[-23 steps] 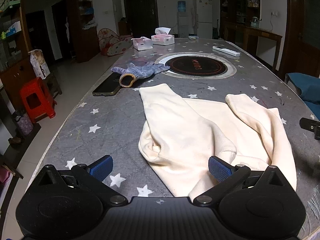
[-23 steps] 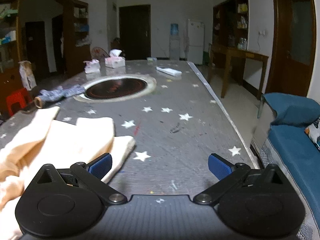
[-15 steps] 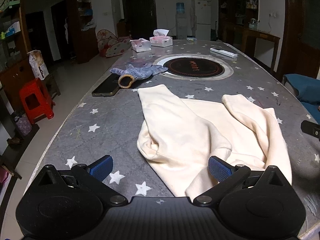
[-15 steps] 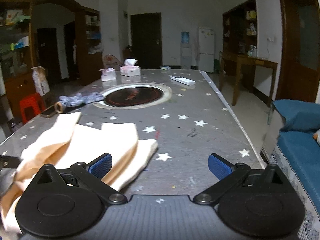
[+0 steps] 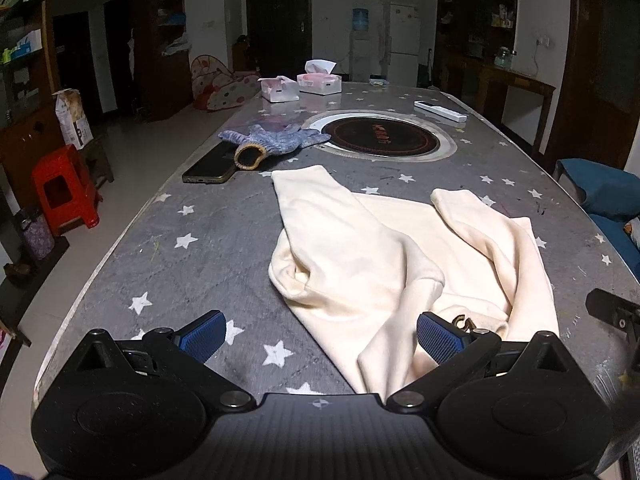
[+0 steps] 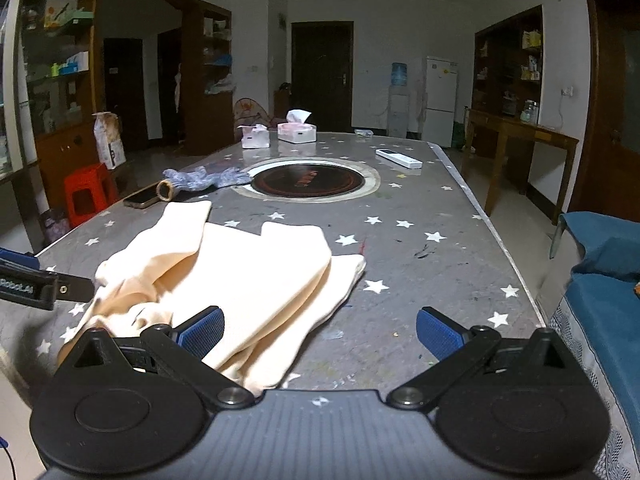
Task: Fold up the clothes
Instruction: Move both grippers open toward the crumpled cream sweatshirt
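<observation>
A cream sweatshirt (image 5: 384, 264) lies on the grey star-patterned table (image 5: 208, 248), both sleeves folded over its body. It also shows in the right wrist view (image 6: 256, 280). My left gripper (image 5: 320, 334) is open and empty, just above the garment's near edge. My right gripper (image 6: 320, 332) is open and empty, over the garment's near right edge. The right gripper's tip shows at the right edge of the left wrist view (image 5: 612, 312). The left gripper's tip shows at the left of the right wrist view (image 6: 36, 286).
A blue knit glove (image 5: 272, 142) and a phone (image 5: 210, 168) lie beyond the garment on the left. A round inset hob (image 5: 380, 138), two tissue boxes (image 5: 318, 82) and a remote (image 5: 440, 111) are farther back. A blue sofa (image 6: 604, 280) stands right of the table.
Both grippers have pulled back toward the near table edge and risen. The right gripper has swung left, so more of the sweatshirt shows in its view. The garment has not moved.
</observation>
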Action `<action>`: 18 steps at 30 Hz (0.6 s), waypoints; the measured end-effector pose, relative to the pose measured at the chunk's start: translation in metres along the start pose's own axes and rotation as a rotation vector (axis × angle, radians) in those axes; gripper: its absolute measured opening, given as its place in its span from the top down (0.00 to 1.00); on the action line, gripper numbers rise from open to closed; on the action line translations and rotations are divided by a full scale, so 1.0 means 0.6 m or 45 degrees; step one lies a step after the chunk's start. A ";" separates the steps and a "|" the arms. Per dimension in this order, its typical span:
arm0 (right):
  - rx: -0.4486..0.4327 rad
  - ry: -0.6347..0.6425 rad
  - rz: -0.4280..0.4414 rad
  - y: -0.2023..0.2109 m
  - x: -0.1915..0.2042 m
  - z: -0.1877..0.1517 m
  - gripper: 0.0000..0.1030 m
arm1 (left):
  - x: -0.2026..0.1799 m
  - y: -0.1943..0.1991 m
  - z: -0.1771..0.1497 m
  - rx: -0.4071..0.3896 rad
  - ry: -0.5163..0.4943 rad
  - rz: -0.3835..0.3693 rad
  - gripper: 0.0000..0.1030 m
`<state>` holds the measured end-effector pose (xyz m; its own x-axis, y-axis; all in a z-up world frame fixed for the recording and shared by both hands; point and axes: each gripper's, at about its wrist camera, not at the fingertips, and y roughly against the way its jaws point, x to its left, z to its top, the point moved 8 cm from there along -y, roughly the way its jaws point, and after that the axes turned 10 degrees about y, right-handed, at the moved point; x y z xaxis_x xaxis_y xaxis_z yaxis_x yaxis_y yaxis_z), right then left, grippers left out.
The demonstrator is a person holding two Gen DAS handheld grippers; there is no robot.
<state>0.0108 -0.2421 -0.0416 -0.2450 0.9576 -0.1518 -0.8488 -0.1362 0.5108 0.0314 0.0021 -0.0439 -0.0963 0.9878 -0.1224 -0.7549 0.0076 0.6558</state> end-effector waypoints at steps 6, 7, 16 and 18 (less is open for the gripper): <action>0.032 0.032 0.023 0.007 0.021 -0.009 0.00 | 0.004 0.008 -0.012 -0.016 0.001 -0.005 0.00; 0.032 0.035 0.024 0.008 0.023 -0.009 0.00 | 0.005 0.007 -0.014 -0.015 0.000 -0.001 0.00; 0.042 0.049 0.015 0.023 0.037 -0.018 0.00 | 0.008 0.014 -0.035 -0.010 0.006 -0.007 0.00; 0.039 0.050 0.021 0.027 0.039 -0.021 0.00 | 0.005 0.017 -0.039 -0.011 0.004 -0.007 0.00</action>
<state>-0.0147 -0.2251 -0.0475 -0.2775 0.9445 -0.1759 -0.8301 -0.1435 0.5389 0.0084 0.0017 -0.0552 -0.0938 0.9873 -0.1284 -0.7608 0.0121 0.6488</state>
